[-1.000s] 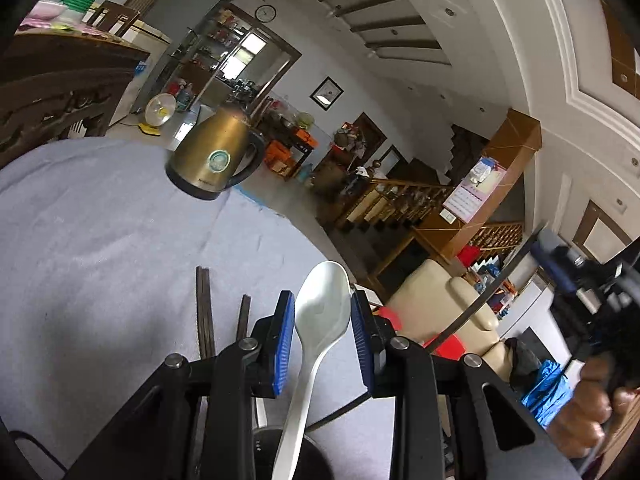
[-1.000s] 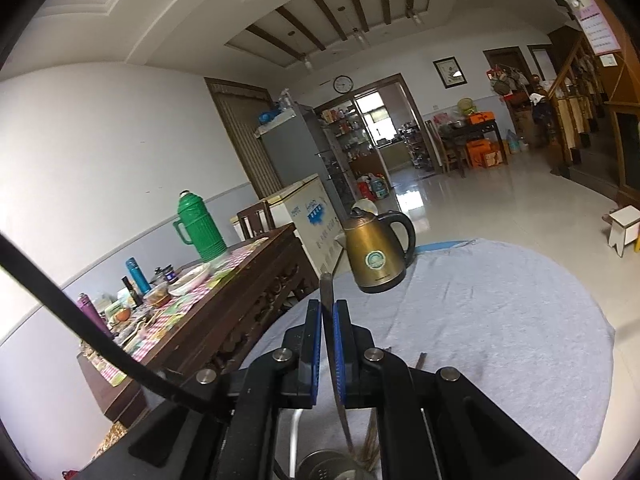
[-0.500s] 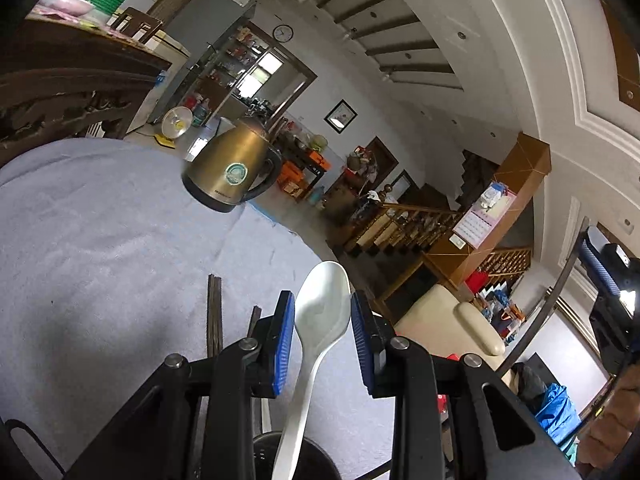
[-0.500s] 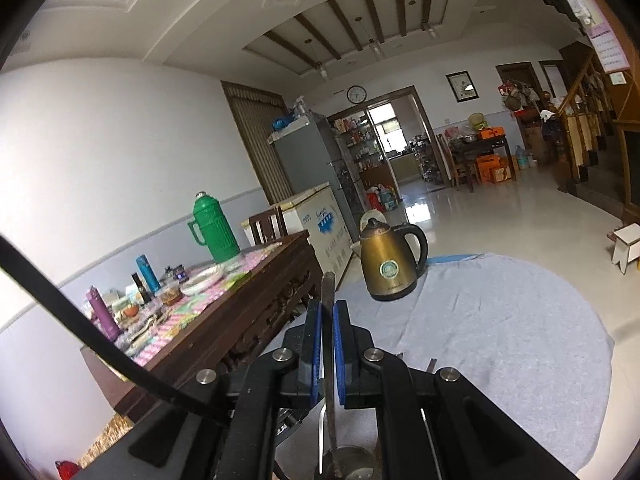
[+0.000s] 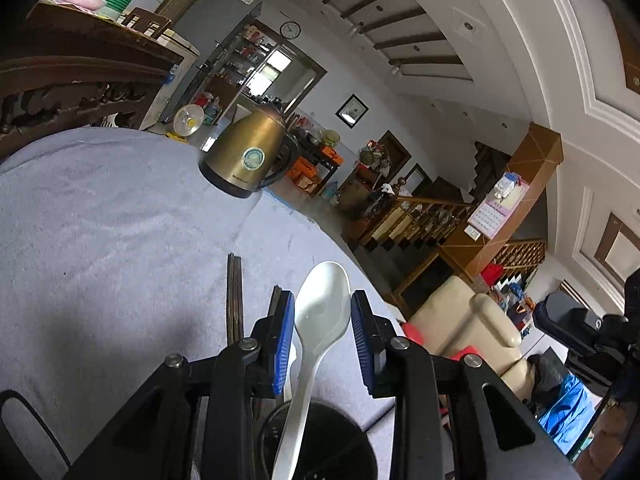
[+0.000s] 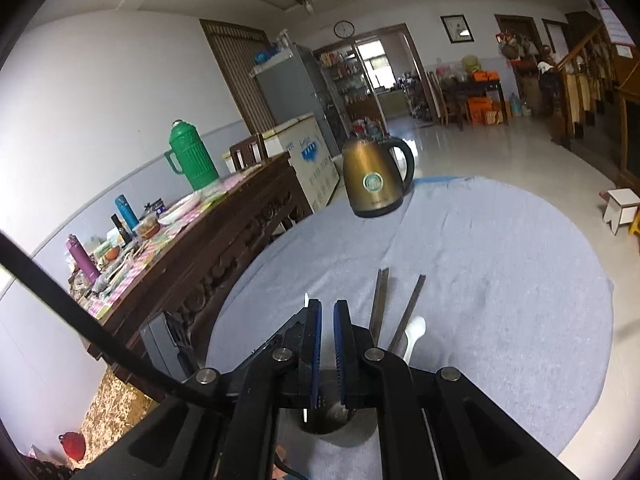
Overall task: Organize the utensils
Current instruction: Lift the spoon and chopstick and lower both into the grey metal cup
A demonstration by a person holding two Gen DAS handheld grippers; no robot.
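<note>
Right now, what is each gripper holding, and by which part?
Left gripper: white spoon, bowl between the pads; contact unclear. Right gripper: nothing visible.
</note>
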